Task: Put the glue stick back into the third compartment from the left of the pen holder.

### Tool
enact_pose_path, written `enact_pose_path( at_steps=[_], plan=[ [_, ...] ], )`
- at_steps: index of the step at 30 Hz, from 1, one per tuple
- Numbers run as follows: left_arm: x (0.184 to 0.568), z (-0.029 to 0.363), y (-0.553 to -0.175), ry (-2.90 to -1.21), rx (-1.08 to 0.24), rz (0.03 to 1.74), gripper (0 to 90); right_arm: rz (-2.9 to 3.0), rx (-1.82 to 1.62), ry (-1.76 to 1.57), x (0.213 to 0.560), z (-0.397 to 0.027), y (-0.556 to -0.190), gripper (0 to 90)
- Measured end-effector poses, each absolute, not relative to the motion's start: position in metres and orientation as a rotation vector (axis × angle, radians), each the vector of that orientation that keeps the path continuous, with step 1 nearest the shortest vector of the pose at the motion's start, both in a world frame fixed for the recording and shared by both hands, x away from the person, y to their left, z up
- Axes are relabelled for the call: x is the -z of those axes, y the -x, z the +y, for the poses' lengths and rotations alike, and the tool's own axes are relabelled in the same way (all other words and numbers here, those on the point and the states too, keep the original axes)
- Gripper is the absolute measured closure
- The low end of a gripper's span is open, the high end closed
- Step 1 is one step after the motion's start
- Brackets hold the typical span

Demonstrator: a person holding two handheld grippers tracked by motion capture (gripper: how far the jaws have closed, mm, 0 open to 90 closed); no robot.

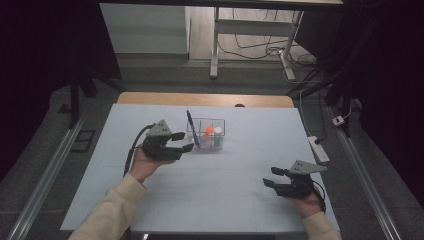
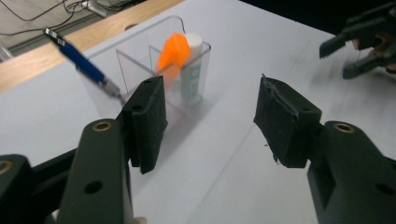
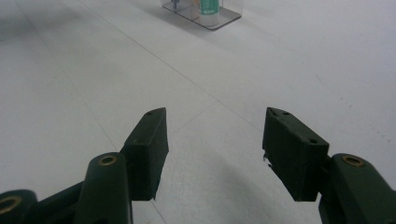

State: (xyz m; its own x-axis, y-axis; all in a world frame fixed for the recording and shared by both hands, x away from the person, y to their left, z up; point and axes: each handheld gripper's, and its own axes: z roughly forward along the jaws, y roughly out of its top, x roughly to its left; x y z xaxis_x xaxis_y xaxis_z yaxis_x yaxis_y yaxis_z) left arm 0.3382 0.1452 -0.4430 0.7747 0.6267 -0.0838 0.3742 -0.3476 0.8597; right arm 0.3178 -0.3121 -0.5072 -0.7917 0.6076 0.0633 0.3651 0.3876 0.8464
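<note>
Right hand-held gripper (image 1: 274, 177) spread near the surface's (image 1: 240, 195) front edge.
Left hand-held gripper (image 1: 183, 141), spread and empty, just beside the clear organizer (image 1: 218, 134) holding a blue pen (image 1: 192, 127).

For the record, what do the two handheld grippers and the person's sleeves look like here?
Both the left gripper and the right gripper are black, two-jawed, and topped with a grey three-cornered plate. Each trails a black cable. Up close, the jaws end in blocky black pads on arms with brass-coloured pivot rings. The person wears cream long sleeves.
</note>
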Motion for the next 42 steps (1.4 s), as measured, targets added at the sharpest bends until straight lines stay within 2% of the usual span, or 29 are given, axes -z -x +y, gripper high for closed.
enact_pose_path(
  at_steps=[26,42],
  plan=[
    [0.492,0.210,-0.261,-1.964,-0.289,0.861,40.1,2.357,-1.324,-0.848,0.506,-0.323,-0.314,39.8],
    [0.511,0.226,-0.248,-1.948,-0.268,0.927,40.0,2.370,-1.301,-0.824,0.507,-0.322,-0.314,39.6]
  ],
)
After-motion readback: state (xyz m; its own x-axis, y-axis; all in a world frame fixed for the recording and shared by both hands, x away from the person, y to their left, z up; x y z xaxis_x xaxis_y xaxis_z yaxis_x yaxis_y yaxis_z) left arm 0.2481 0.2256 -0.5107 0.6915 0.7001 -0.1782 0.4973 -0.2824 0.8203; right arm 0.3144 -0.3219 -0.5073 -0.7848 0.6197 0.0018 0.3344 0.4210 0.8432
